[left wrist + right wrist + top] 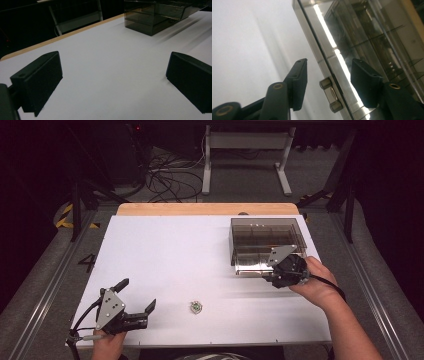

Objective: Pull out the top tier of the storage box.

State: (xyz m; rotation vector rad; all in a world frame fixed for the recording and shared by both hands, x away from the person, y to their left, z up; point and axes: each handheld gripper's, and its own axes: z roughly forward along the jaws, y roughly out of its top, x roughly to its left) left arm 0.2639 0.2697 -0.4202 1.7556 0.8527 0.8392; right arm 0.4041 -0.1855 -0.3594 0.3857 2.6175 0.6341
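The right gripper (328, 83), jaws open and apart from it, straddles the metal knob (330, 95) on the smoky box's (265, 237) near front; the left gripper (134, 297) waits open, far left.

A lab or test room is being shown: a white counter (200, 250) is being ringed by dark curtains, loose floor cables (165, 177), hazard-striped tape (64, 216) and metal floor rails (45, 295).

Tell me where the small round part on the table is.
In the high view, the small part lies near the table's front edge, just right of the left tongs and well short of the smoked box.
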